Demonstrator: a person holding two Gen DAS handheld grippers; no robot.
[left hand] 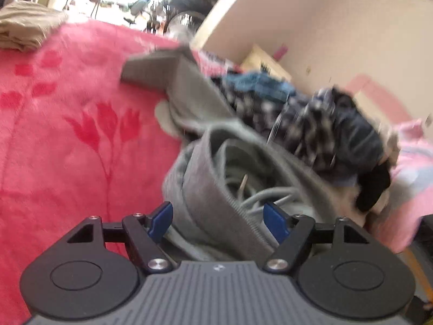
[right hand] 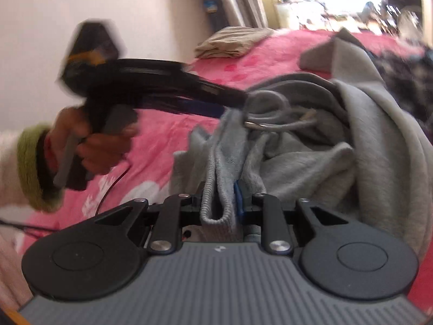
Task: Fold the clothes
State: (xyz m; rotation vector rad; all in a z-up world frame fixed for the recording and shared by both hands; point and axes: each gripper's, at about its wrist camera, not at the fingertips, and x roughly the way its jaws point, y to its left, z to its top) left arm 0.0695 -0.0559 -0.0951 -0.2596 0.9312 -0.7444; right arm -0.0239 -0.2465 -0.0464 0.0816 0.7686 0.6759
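Observation:
A grey hoodie (left hand: 205, 168) with drawstrings lies crumpled on a pink floral blanket (left hand: 67, 124). My left gripper (left hand: 217, 220) is open, its blue pads either side of the hoodie's ribbed hem. In the right wrist view my right gripper (right hand: 222, 203) is shut on the grey hoodie (right hand: 311, 146), pinching a folded ribbed edge. The left gripper (right hand: 232, 100) also shows there, blurred, held in a hand, its tip at the hoodie's drawstring.
A folded beige garment (left hand: 27, 27) lies at the far edge of the blanket; it also shows in the right wrist view (right hand: 230, 43). A heap of dark patterned clothes (left hand: 324, 124) lies beyond the hoodie. A beige wall (left hand: 324, 21) stands behind.

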